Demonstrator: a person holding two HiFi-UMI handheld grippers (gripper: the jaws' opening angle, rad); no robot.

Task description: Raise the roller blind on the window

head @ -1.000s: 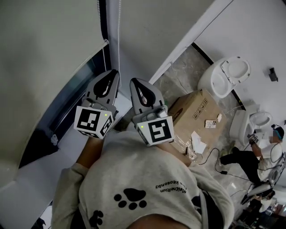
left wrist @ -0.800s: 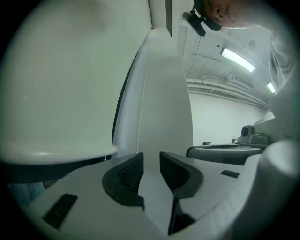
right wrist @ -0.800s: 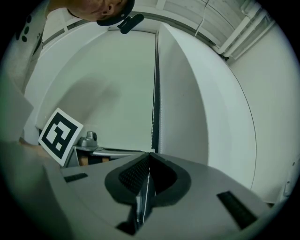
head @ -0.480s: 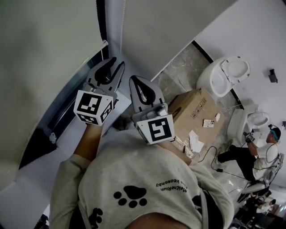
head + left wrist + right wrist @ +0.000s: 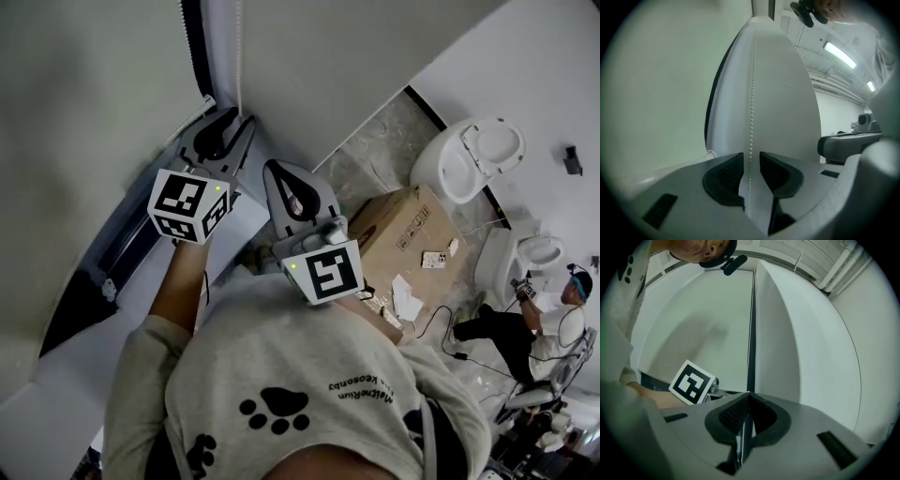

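As left claw point(image 5: 751, 161) just opened, chain point(image 5: 752, 93) between

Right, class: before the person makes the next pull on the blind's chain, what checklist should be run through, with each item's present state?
1. Bead chain lies between the left tongs: ok, it runs straight through the gap.
2. Left tongs gripping the chain: not ok, they have just opened and the pads stand clear of it.
3. Right tongs holding the chain: ok, they are closed with a thin strand, seemingly the chain, pinched between them.
4. Chain free of tangles: ok in the left gripper view.
5. Roller blind fully raised: cannot tell, only a dark strip of window shows below it.
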